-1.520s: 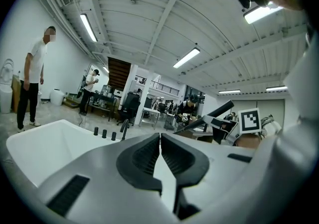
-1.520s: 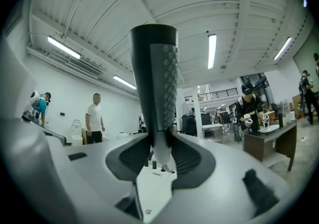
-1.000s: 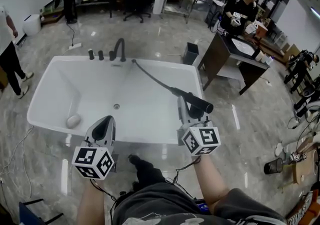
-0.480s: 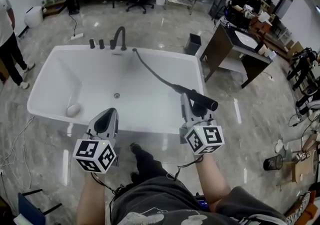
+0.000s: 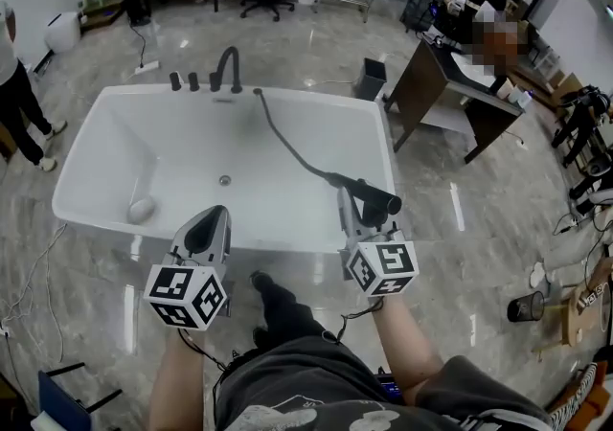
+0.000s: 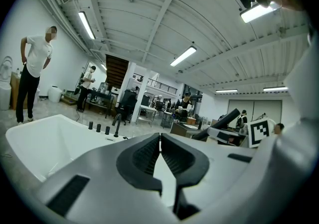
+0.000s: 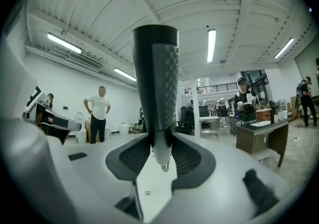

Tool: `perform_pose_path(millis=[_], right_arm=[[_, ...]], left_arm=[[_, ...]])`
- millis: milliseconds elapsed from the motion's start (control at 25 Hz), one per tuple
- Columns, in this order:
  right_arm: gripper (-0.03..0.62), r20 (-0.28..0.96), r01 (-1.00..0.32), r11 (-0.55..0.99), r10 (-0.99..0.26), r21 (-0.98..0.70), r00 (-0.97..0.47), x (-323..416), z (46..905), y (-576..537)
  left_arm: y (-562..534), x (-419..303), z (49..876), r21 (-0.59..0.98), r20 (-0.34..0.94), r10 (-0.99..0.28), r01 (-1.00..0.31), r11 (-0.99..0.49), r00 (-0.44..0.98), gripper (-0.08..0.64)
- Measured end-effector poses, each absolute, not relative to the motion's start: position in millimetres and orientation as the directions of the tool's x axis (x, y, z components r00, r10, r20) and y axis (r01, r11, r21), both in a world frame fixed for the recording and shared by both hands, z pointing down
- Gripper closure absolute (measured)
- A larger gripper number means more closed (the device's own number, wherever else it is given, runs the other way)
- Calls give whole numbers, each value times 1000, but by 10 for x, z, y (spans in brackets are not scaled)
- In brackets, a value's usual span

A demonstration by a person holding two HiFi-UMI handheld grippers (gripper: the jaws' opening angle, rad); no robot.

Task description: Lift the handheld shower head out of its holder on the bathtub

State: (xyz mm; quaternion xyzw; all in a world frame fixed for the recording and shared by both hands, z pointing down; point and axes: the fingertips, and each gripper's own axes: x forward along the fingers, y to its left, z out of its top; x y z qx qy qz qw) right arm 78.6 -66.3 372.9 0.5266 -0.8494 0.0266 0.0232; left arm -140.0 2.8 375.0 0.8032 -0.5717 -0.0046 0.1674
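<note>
Right tongs (image 7: 160, 154) clamped on the shower head (image 7: 158, 68) at its handle, above the bathtub (image 5: 239, 242) at its near right corner. Left tongs (image 6: 159, 141) together, empty. Judged: rigid, light, smooth-bodied; the trailing hose (image 5: 287, 144) will drag. Best hold: mid-handle, on the dimpled strip.

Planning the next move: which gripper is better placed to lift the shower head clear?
The right gripper: its jaws clamp the shower head; the left gripper is shut, empty and apart from it.

A small black bin (image 5: 371, 82) stands beside a dark wooden desk (image 5: 420, 100).
</note>
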Motion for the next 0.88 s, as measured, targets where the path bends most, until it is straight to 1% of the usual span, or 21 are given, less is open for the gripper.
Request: perform_pose_path(millis=[480,880], right_arm=[[451,95,-884,467,-880,-21,-466,539,3812,-720],[451,88,-884,466,-880,-30,-467,463,3764,-749]], left_arm=[[-13,-1566,3778,272,187,-921,-919,-286,342,538],[-32,-1739,3746,269,177,-931,-926,-267,320,538]])
